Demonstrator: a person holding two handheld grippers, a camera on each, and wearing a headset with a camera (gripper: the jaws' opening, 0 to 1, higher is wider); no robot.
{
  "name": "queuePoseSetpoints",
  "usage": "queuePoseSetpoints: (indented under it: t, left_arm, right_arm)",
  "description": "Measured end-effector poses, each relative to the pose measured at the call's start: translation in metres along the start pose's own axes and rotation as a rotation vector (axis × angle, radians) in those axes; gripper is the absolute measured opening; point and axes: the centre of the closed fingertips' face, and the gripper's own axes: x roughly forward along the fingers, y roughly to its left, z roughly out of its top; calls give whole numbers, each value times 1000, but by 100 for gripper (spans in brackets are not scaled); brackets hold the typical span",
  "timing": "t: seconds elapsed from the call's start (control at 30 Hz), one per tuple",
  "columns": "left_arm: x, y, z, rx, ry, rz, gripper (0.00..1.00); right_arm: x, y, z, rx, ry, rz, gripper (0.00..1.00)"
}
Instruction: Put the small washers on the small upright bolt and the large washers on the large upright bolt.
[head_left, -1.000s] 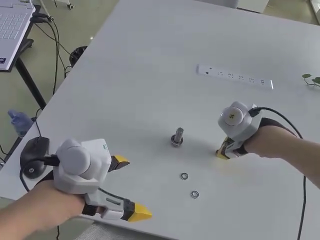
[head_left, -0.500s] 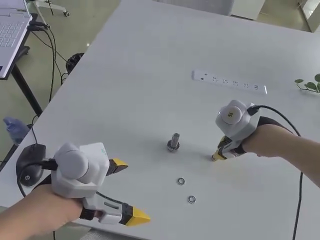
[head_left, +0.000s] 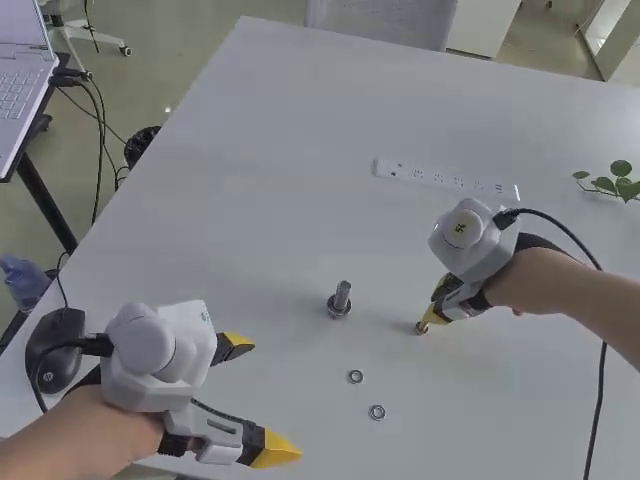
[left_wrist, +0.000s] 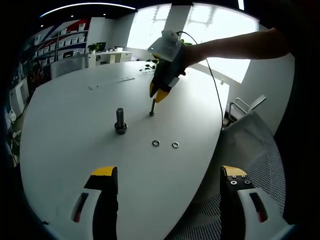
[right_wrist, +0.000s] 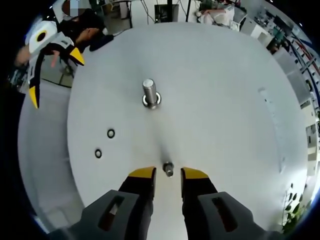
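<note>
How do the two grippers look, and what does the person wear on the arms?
The left gripper and the right gripper are alike: a white rounded body, dark grey jaws with yellow tips, and a black cable at the back. The right one has a round yellowish mark on top. The forearms are bare.

Right of the large upright bolt (head_left: 340, 299), the small bolt (head_left: 421, 327) is being partly hidden by the right gripper (head_left: 430, 320) in the head view. Nearer the person than that bolt, two washers (head_left: 355, 377) are being shown too small for sizing. Far left of it, a laptop (head_left: 15, 80) is being cut off by the edge.
</note>
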Motion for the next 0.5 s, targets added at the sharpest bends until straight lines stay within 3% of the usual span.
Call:
queuePoseSetpoints:
  t: [0.5]
  left_arm:
    - [-6, 6, 10, -3, -32, 26, 86]
  right_arm:
    - [-9, 3, -2, -22, -4, 8, 22]
